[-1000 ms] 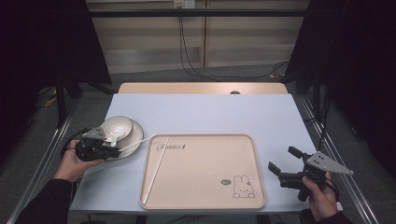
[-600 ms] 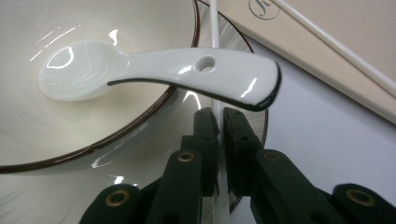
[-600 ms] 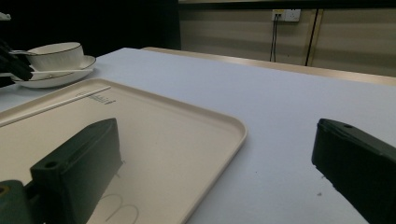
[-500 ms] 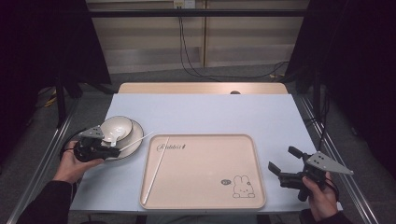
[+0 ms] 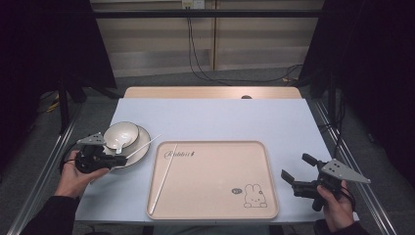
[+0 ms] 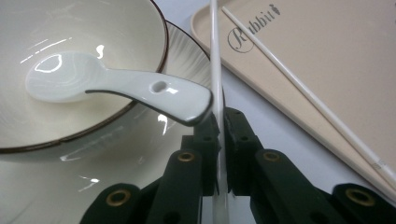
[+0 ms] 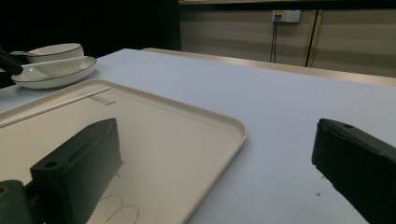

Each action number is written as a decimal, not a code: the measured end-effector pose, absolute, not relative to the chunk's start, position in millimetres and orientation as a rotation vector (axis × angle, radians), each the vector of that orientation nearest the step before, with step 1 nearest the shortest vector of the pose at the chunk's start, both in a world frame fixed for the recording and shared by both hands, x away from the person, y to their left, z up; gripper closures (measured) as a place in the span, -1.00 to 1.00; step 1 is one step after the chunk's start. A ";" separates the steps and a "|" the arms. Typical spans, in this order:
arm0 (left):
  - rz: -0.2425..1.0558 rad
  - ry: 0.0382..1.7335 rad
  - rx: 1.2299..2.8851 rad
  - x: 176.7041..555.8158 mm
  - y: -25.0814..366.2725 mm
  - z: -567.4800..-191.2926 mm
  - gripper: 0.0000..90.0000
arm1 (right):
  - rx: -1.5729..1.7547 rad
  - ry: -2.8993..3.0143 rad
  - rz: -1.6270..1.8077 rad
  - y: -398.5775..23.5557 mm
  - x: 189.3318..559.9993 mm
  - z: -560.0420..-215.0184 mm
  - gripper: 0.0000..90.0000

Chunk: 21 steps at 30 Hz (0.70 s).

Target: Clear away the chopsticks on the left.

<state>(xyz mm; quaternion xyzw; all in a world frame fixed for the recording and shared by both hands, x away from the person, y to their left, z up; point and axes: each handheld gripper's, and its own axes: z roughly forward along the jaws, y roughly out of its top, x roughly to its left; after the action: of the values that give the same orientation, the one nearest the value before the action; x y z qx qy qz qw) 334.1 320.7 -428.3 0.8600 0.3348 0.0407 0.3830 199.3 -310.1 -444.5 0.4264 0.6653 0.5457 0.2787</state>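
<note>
The beige tray sat centre, one white chopstick lying near-to-far along its left edge. The left gripper, clamped on the second chopstick, pointed it rightward at the tray. The right gripper idled wide open, empty.

In the left gripper view the bowl runs off the top and left edges, and the plate under it off the left and bottom. The spoon handle covers part of the bowl's rim. The held chopstick leaves the top edge, and the tray is cut at top and right. In the high view the tray's print is too small to read.
</note>
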 end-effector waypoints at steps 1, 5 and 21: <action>0.106 0.860 2.183 332.2 321.0 -427.7 0.88 | 1.143 1.787 1.461 -310.3 199.3 -444.5 -0.97; 0.114 0.909 2.132 323.1 322.4 -425.1 0.88 | 1.147 1.785 1.466 -309.9 198.9 -444.4 -0.97; 0.133 1.042 2.020 290.1 303.9 -410.9 0.88 | 1.147 1.784 1.469 -309.7 199.0 -444.1 -0.97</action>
<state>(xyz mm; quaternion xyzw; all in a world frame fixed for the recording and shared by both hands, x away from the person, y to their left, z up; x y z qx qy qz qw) 290.1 303.9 -410.9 0.8056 0.4157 0.0530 0.4188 199.0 -309.7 -444.1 0.4274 0.6643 0.5470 0.2772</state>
